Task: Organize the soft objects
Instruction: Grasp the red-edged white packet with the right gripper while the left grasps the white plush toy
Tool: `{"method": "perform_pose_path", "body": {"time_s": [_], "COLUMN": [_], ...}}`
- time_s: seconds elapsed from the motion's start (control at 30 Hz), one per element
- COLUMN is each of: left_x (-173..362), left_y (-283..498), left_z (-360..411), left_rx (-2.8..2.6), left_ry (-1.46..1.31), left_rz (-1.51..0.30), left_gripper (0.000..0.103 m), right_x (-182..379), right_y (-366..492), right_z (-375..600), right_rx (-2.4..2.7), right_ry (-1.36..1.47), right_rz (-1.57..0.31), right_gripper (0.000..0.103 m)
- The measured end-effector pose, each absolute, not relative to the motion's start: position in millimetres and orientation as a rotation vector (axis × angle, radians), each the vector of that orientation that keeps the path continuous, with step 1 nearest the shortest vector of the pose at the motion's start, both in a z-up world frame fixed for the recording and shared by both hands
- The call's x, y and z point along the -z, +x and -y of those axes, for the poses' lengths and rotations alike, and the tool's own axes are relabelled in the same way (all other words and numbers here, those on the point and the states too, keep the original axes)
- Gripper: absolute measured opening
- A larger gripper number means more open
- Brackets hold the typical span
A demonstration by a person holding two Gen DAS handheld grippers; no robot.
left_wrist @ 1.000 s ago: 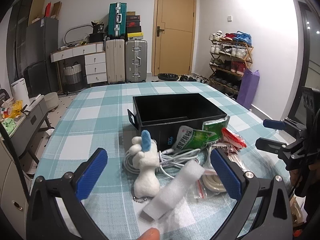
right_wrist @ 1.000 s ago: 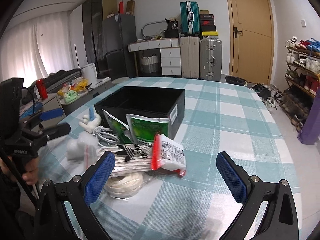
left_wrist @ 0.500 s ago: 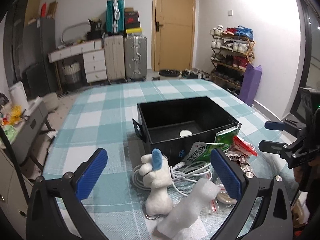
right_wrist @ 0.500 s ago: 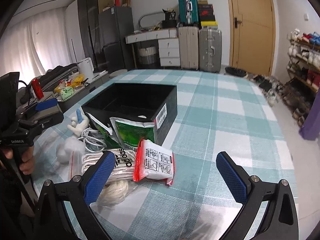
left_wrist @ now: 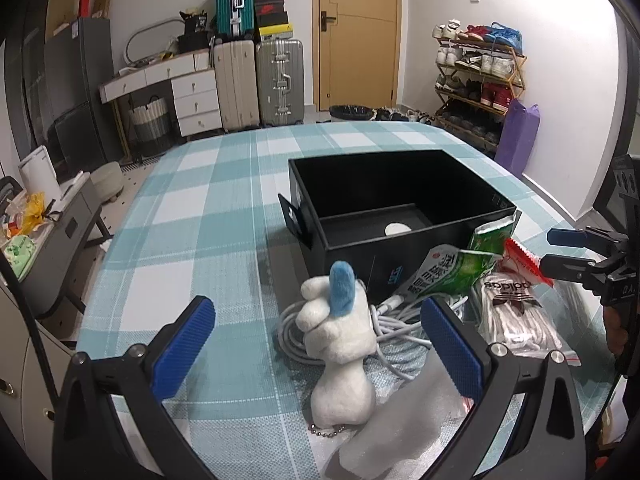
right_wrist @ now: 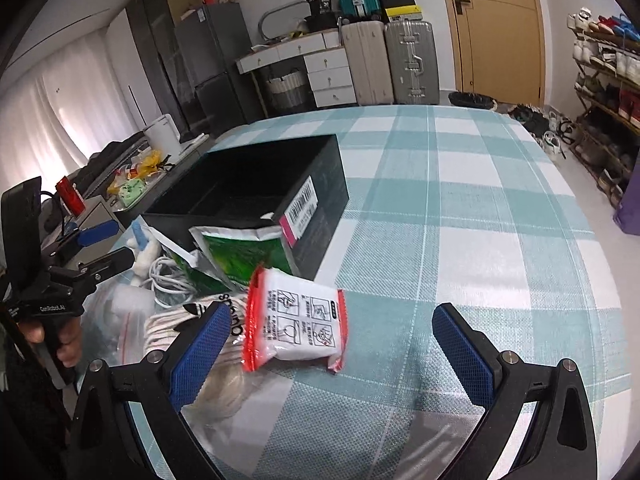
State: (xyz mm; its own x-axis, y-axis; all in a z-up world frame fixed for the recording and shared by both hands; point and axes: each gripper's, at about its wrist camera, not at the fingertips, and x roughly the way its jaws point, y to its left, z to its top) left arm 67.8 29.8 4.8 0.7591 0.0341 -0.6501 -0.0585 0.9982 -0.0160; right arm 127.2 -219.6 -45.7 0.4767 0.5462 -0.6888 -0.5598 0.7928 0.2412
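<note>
left claw (left_wrist: 316,344), jaws wide apart and empty, hangs low over the desk (left_wrist: 192,216) with the felt hand (left_wrist: 340,344) between its pads. the felt hand stands upright on its wrist end, blue thumb up, on a cable coil (left_wrist: 384,332) just before the black box (left_wrist: 396,208), which is nearly empty. judged light, soft and springy, it should be pinched across the thick wrist or fist, not the thin thumb, and firmly, since felt gives under the pads. right of it a green pouch (left_wrist: 448,272) leans on the box wall, touching a bagged rope (left_wrist: 516,316); a foam sheet (left_wrist: 404,424) lies nearest the camera. right claw (right_wrist: 336,356), also spread and empty, hovers over a red-edged packet (right_wrist: 296,324) that rests on the rope bundle (right_wrist: 188,324). the packet looks light and slick; its puffy middle is the safer hold, as sealed edges may slip.
</note>
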Motion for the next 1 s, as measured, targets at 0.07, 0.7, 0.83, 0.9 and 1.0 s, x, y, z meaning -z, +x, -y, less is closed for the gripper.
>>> {"method": "perform_pose_path", "body": {"time_s": [0.07,0.7,0.83,0.9,1.0], "left_x": [-3,6,4,4,4], "left_y": [68,70,69,68,68], "left_z": [-31,-36,-33,-31,-28], "left_rx": [-0.051,-0.024,0.007,0.026,0.044], "left_ry": [-0.04,-0.068,-0.061,-0.062,-0.06], "left_rz": [-0.711,-0.747,-0.754,-0.76,-0.77], "left_gripper": [0.103,0.102,0.09,0.083,0.071], "right_x": [49,67,66,65,63], "right_y": [129,142,140,139,137], "right_z": [220,207,203,203,203], "right_rx": [-0.668,-0.742,-0.767,-0.774,-0.776], "right_ry": [-0.015,0.125,0.116,0.112,0.107], "right_rz": [-0.852,-0.966,-0.968,-0.966,-0.96], "right_gripper": [0.102,0.072,0.059,0.057,0.054]}}
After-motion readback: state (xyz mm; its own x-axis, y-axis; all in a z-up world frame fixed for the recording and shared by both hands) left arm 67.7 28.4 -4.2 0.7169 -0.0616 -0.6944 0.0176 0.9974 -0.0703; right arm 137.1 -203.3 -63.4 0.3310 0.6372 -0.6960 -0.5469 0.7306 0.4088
